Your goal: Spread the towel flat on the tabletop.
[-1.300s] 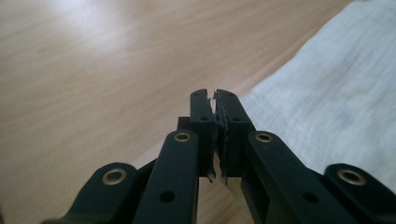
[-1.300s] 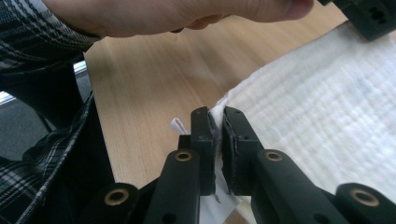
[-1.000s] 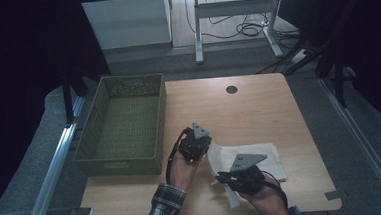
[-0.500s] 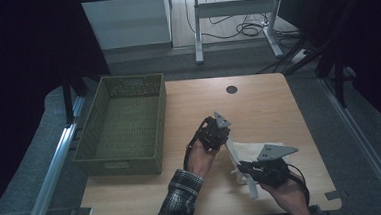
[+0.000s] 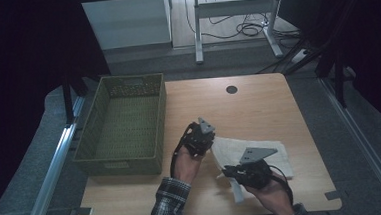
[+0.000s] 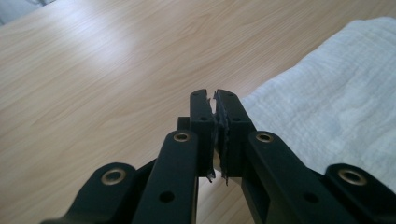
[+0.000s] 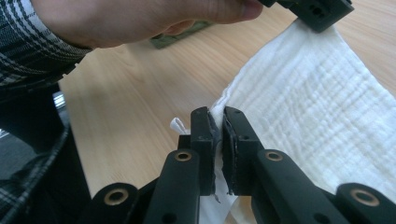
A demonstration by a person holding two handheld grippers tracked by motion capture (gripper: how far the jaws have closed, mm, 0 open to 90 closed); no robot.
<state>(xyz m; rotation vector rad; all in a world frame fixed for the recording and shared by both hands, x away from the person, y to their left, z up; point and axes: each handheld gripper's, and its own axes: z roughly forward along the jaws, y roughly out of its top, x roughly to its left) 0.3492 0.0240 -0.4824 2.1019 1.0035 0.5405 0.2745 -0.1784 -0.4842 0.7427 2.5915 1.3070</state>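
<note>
A white cloth [image 5: 254, 156] is spread on the tabletop [image 5: 258, 108], lower right of centre in the high view. Its near edge is pinched by the right gripper [image 7: 218, 119]. The left gripper [image 6: 215, 100], pressed together, is seen at the cloth's left corner, beside the green basket [image 5: 122, 126].

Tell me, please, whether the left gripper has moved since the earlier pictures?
Yes. The left gripper moved right, away from the green basket, then partly back; it now sits at the white cloth's far-left corner.
</note>
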